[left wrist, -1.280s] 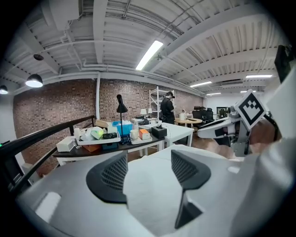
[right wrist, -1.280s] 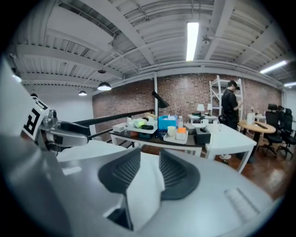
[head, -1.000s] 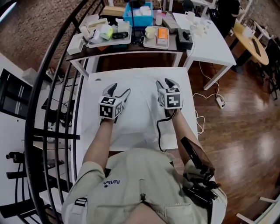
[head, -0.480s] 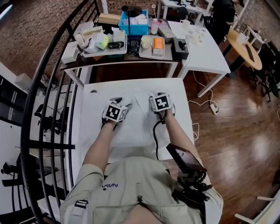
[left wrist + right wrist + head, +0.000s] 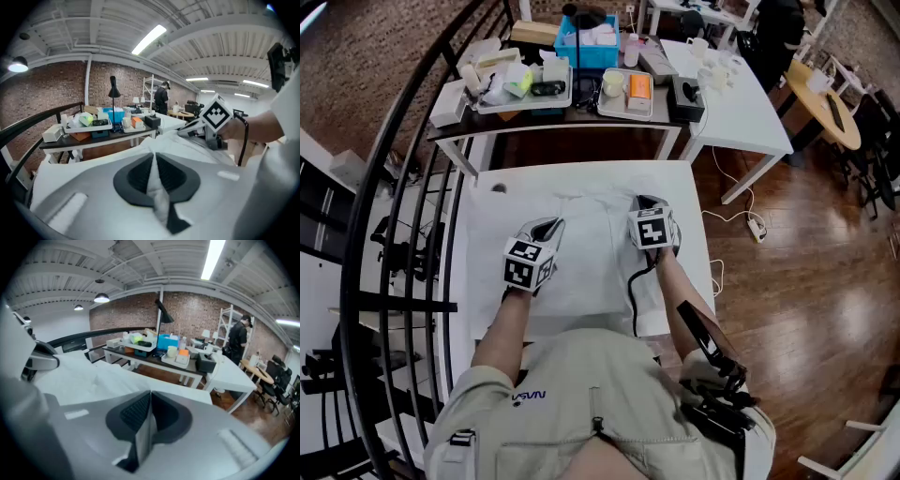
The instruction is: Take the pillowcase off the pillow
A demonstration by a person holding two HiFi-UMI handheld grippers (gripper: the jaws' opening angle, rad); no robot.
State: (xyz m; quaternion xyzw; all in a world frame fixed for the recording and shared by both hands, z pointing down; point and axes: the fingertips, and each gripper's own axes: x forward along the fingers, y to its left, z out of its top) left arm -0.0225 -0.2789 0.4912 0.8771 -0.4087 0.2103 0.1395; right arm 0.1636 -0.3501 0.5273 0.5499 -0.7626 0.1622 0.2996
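The pillow in its white pillowcase [image 5: 592, 258] lies flat on the white table [image 5: 487, 202]. My left gripper [image 5: 549, 227] rests on the pillow's left part, and my right gripper [image 5: 643, 202] is at its right edge. Both sets of jaws have just closed. In the left gripper view the left gripper [image 5: 153, 163] pinches a raised fold of white pillowcase [image 5: 178, 145] between its dark pads. Seen in the right gripper view, the right gripper [image 5: 149, 399] is shut on a thin fold of the fabric. The pillowcase [image 5: 98, 380] spreads out beyond it.
A dark table [image 5: 572, 117] at the back carries trays and a blue bin [image 5: 592, 36]. A white table [image 5: 741, 103] stands at the back right. A black railing [image 5: 403, 187] runs along the left. A person [image 5: 161, 96] stands far off by the shelves.
Both grippers' jaws stood open above the pillow and are now shut on folds of the pillowcase. The left gripper has shifted toward me and to the left.
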